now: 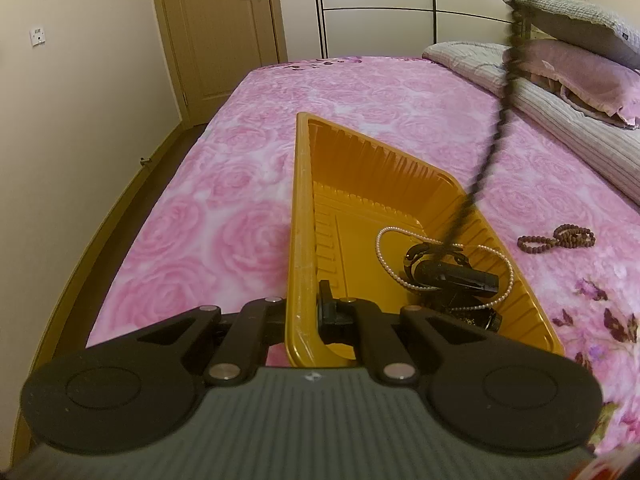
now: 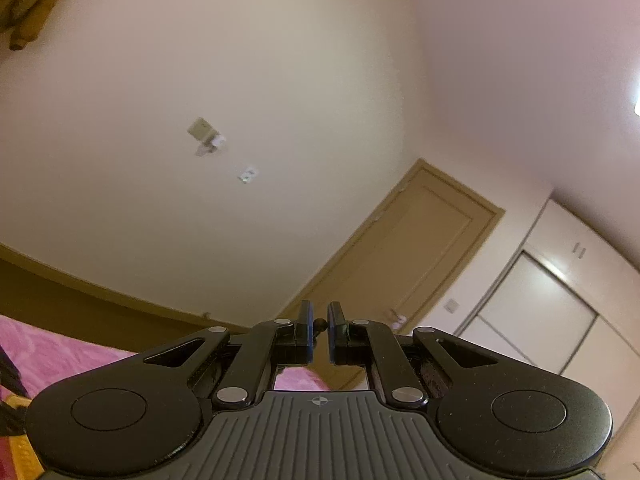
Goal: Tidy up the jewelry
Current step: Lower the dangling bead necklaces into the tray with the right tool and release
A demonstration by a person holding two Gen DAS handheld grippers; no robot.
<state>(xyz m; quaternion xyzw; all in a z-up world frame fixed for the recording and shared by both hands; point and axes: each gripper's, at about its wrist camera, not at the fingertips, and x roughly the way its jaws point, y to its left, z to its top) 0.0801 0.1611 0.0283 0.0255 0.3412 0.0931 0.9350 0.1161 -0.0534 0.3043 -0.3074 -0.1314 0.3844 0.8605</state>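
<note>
A yellow tray [image 1: 376,160] lies on the pink bed. My left gripper [image 1: 302,312] is shut on the tray's near left wall. Inside the tray lie a white pearl necklace [image 1: 386,264] and dark black pieces [image 1: 456,276]. A long dark bead strand [image 1: 500,128] hangs from the top right, its lower end over those pieces. In the right wrist view my right gripper [image 2: 319,328] points at the wall, shut on a dark bead of the bead strand [image 2: 320,324]; the rest of it is hidden below. A brown bead bracelet [image 1: 558,238] lies on the bed right of the tray.
The pink rose bedspread [image 1: 208,216] stretches left of and beyond the tray. Pillows [image 1: 576,64] and a folded quilt [image 1: 560,120] are piled at the far right. A wooden door [image 1: 224,28] and a wall stand beyond the bed's left edge.
</note>
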